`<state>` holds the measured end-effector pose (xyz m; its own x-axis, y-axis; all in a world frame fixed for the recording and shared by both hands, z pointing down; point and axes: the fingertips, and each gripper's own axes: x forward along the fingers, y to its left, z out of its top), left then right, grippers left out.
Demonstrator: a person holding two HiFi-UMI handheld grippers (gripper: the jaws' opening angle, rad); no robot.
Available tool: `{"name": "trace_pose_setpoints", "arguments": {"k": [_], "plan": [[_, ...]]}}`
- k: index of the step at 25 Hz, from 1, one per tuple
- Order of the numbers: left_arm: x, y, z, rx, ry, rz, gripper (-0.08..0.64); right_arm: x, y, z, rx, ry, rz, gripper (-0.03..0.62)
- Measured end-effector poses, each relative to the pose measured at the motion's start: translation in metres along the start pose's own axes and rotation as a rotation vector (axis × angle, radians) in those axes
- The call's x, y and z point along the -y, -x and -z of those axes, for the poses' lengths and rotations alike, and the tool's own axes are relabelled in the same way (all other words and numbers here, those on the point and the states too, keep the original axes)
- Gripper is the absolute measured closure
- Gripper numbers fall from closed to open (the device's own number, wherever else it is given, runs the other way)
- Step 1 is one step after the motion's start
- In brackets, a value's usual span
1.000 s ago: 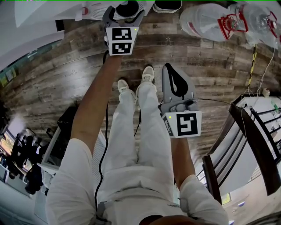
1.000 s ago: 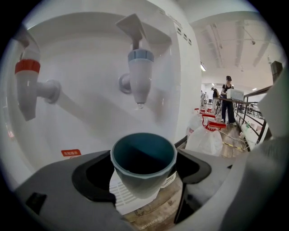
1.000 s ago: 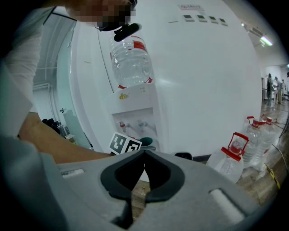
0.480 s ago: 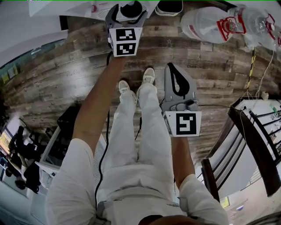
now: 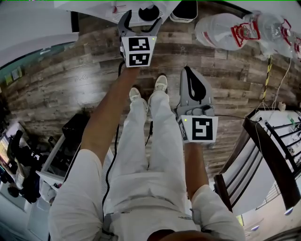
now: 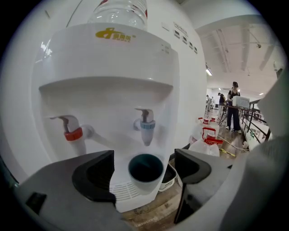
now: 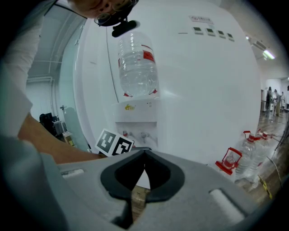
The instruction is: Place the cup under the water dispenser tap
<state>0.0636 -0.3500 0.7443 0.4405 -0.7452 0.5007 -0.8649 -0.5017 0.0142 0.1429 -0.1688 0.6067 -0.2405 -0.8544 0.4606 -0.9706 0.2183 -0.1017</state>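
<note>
The white dispenser (image 6: 108, 58) fills the left gripper view, an inverted bottle (image 6: 119, 11) seated in its top. Spare jugs (image 5: 221, 30) lie on the wood floor (image 5: 70, 80) well off to its right. The left gripper (image 5: 141, 21) is held up to the dispenser's front with its jaws wide apart. The cup stands in the gap between them, and neither pad appears to touch it. The right gripper (image 5: 189, 70) hangs over the floor near the person's legs, its jaws pressed together on nothing. The cup (image 6: 145, 169) sits upright on the white drip tray (image 6: 122, 191), directly below the blue tap (image 6: 145, 128) and well clear of the red tap (image 6: 72, 133) to its left, so it looks already placed. It is a small round tumbler, pale on the outside wall and dark teal inside, with a plain rim and no handle in sight. No liquid can be made out in it. It is probably light and fairly stiff, most likely plastic, and its smooth wall could slip under a loose grip. Being empty, it would tip or skid easily if a jaw brushed it. The best hold would be across the wall just below the rim, pads on opposite sides, squeezing only gently.
</note>
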Motion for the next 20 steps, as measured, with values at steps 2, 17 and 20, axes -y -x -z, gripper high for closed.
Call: {"name": "trace_pose_setpoints", "arguments": {"k": [2, 17, 20], "plan": [[0.000, 0.012, -0.010, 0.011, 0.014, 0.003, 0.149, -0.004, 0.004, -0.007, 0.005, -0.002, 0.002, 0.594], [-0.017, 0.145, -0.086, 0.106, 0.091, -0.004, 0.273, -0.070, 0.042, -0.067, 0.056, 0.013, -0.006, 0.594], [-0.021, 0.176, -0.098, 0.111, 0.108, -0.004, 0.296, -0.085, 0.054, -0.084, 0.073, 0.024, -0.011, 0.594]]}}
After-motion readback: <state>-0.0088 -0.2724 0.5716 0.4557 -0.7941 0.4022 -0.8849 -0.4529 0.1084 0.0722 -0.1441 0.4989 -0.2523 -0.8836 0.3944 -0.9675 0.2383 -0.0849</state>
